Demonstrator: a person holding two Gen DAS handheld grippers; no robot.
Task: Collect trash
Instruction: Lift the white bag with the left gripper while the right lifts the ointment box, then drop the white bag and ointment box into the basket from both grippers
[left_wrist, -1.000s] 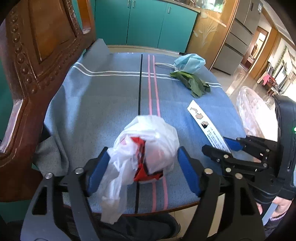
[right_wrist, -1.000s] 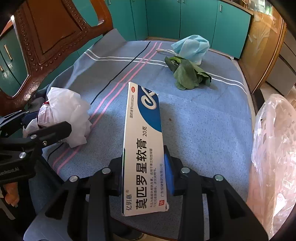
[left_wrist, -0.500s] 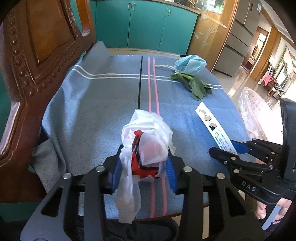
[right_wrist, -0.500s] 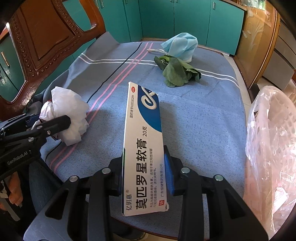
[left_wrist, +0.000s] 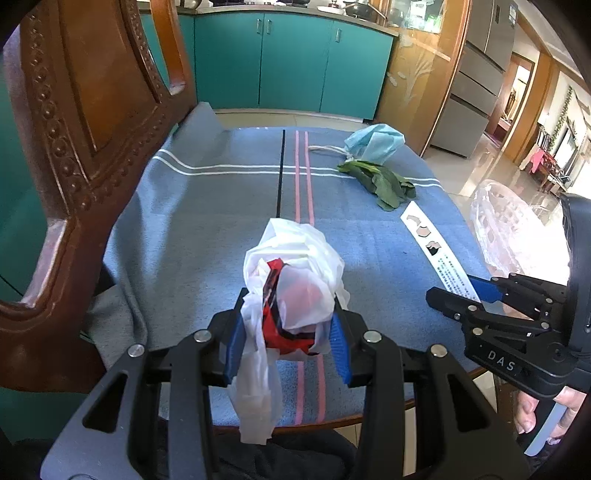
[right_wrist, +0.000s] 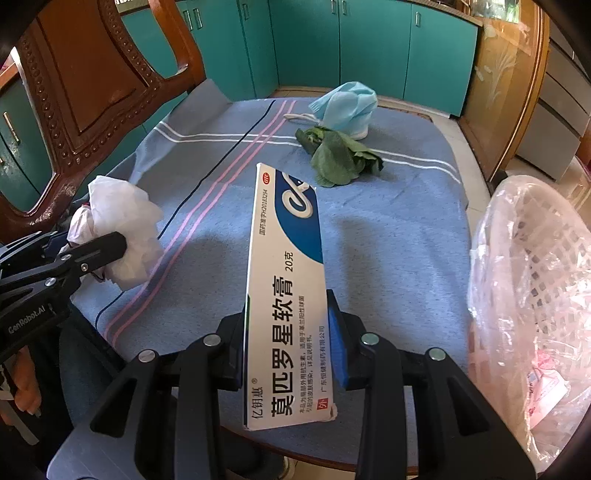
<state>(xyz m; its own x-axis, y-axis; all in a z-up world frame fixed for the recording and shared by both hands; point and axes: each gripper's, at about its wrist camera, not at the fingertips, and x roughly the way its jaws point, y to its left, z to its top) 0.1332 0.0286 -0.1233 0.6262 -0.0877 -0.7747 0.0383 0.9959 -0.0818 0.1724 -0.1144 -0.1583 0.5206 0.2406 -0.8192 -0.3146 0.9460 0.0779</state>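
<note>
My left gripper (left_wrist: 286, 334) is shut on a crumpled white plastic bag with red inside (left_wrist: 295, 280), held just above the blue tablecloth (left_wrist: 207, 221) near the front edge; the bag also shows in the right wrist view (right_wrist: 125, 229). My right gripper (right_wrist: 288, 339) is shut on a long white-and-blue ointment box (right_wrist: 288, 288), lifted over the cloth; the box also shows in the left wrist view (left_wrist: 439, 254). A blue face mask (right_wrist: 347, 105) and green leaves (right_wrist: 340, 157) lie at the far side of the table.
A bin lined with clear plastic (right_wrist: 532, 295) stands beside the table's right edge. A carved wooden chair back (left_wrist: 81, 129) rises close on the left. Teal cabinets (left_wrist: 288, 59) stand behind the table.
My left gripper closed on the plastic bag, which was lying between open jaws, and lifted it slightly. My right gripper kept hold of the box and rose a little.
</note>
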